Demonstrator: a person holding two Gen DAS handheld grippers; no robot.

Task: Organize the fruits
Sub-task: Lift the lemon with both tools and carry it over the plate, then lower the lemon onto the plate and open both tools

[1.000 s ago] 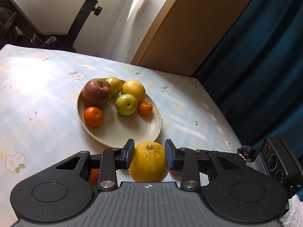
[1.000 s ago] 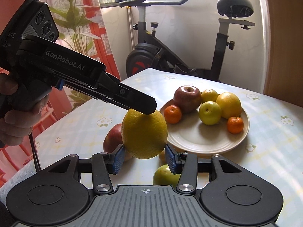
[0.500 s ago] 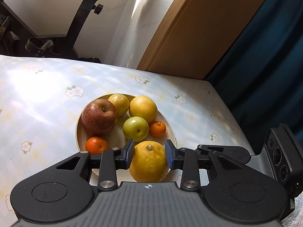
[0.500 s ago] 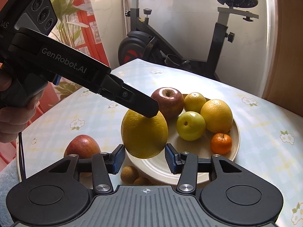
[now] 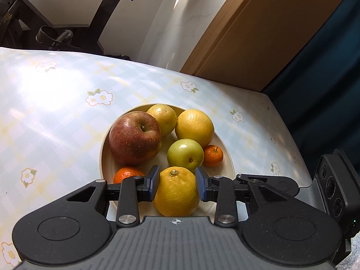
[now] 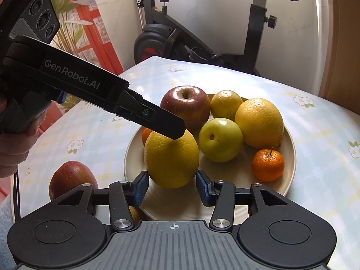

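My left gripper [image 5: 176, 183] is shut on a large yellow citrus fruit [image 5: 176, 193], its blue pads pressing both sides. In the right wrist view this fruit [image 6: 172, 159] hangs just over the near part of the cream plate [image 6: 290, 157], with the left gripper [image 6: 177, 132] coming in from the left. My right gripper [image 6: 172, 191] sits close behind the fruit, jaws open, pads clear of its skin. The plate [image 5: 227, 157] holds a red apple [image 5: 135, 139], two yellow citrus, a green fruit [image 5: 185, 155] and two mandarins.
A second red apple [image 6: 72, 177] lies on the flowered tablecloth left of the plate. A small brown fruit [image 6: 135, 213] peeks out under my right gripper. A person's hand [image 6: 15, 139] holds the left gripper. An exercise bike [image 6: 171, 42] stands beyond the table's far edge.
Both grippers have moved forward and slightly down towards the plate. The yellow fruit, still held, has gone from over the tablecloth to over the plate's near part.
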